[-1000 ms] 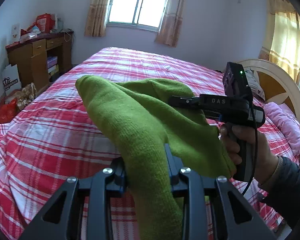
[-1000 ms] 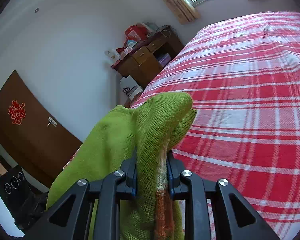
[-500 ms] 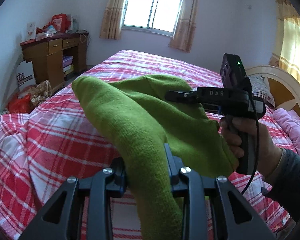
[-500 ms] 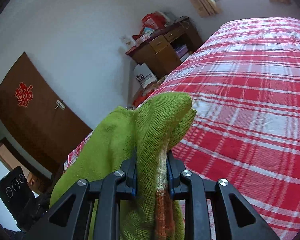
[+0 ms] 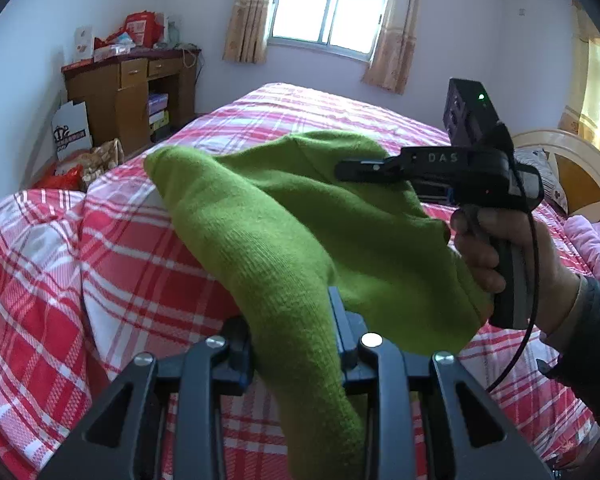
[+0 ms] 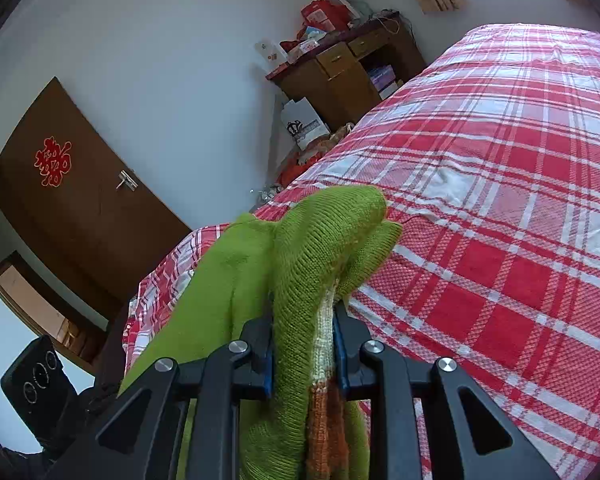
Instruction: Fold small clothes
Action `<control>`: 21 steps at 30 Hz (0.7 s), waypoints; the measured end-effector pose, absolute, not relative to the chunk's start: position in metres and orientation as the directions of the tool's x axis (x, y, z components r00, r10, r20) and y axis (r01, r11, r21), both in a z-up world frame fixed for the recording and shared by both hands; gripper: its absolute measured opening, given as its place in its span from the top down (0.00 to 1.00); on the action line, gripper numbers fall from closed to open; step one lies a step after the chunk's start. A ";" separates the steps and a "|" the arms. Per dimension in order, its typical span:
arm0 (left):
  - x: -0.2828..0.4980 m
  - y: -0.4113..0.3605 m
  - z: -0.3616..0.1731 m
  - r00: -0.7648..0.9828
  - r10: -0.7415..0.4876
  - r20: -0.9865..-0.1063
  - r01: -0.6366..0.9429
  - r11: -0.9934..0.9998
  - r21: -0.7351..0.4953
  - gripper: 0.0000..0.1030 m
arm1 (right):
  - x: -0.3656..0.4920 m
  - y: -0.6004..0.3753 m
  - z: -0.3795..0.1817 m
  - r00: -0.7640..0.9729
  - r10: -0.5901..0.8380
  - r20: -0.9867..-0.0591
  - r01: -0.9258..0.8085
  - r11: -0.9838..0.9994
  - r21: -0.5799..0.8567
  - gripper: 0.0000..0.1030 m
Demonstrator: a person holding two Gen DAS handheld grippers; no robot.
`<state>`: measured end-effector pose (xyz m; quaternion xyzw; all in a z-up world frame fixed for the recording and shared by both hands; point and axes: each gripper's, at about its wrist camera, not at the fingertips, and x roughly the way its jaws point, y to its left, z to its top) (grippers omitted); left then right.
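Observation:
A small green knitted garment hangs in the air above the bed, held between both grippers. My left gripper is shut on one end of it. My right gripper is shut on the other end, where a white and orange striped edge shows between the jaws. In the left wrist view the right gripper is at the right, held by a hand, with the garment draped below it. The green garment bunches over the right gripper's jaws and hides their tips.
A bed with a red and white plaid sheet lies below, also in the right wrist view. A wooden desk with boxes stands at the left wall. A headboard and pink pillow are at the right. A brown door is behind.
Both grippers have carried the garment to the left over the bed; the desk and door have shifted to the right in the views. The grip on the garment is unchanged.

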<state>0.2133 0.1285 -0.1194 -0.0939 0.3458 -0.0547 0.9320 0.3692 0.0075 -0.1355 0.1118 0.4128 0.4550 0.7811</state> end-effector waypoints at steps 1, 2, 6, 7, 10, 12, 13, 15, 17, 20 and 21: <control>0.213 0.129 -0.121 0.753 -0.167 -0.636 0.036 0.976 -0.213 0.70 | 0.370 0.007 -0.137 0.244 0.802 -0.545 -0.617 0.562 0.551 0.78; 0.213 0.128 -0.122 0.753 -0.166 -0.637 0.036 0.977 -0.211 0.70 | 0.370 0.006 -0.138 0.243 0.802 -0.546 -0.615 0.562 0.553 0.78; 0.213 0.128 -0.125 0.749 -0.166 -0.641 0.033 0.976 -0.214 0.69 | 0.372 0.005 -0.141 0.244 0.799 -0.550 -0.609 0.568 0.554 0.78; 0.213 0.128 -0.125 0.748 -0.166 -0.642 0.032 0.976 -0.216 0.69 | 0.372 0.005 -0.142 0.245 0.797 -0.552 -0.606 0.570 0.554 0.78; 0.214 0.129 -0.129 0.743 -0.165 -0.649 0.025 0.975 -0.220 0.68 | 0.373 0.006 -0.145 0.248 0.794 -0.555 -0.599 0.576 0.557 0.78; 0.215 0.129 -0.132 0.738 -0.164 -0.654 0.020 0.975 -0.221 0.67 | 0.374 0.005 -0.147 0.247 0.792 -0.558 -0.595 0.579 0.558 0.78; 0.215 0.130 -0.133 0.736 -0.165 -0.656 0.018 0.974 -0.225 0.67 | 0.374 0.005 -0.148 0.246 0.792 -0.559 -0.592 0.579 0.560 0.78; 0.215 0.130 -0.135 0.733 -0.167 -0.659 0.016 0.973 -0.230 0.66 | 0.375 0.004 -0.150 0.247 0.791 -0.560 -0.588 0.582 0.562 0.78; 0.215 0.131 -0.136 0.732 -0.168 -0.660 0.015 0.973 -0.232 0.66 | 0.375 0.003 -0.153 0.248 0.790 -0.561 -0.584 0.584 0.564 0.78; 0.216 0.132 -0.138 0.735 -0.170 -0.657 0.015 0.972 -0.235 0.64 | 0.377 0.003 -0.158 0.254 0.777 -0.576 -0.581 0.599 0.551 0.77; 0.215 0.133 -0.139 0.736 -0.168 -0.655 0.014 0.972 -0.234 0.61 | 0.378 0.002 -0.160 0.256 0.773 -0.580 -0.578 0.604 0.549 0.77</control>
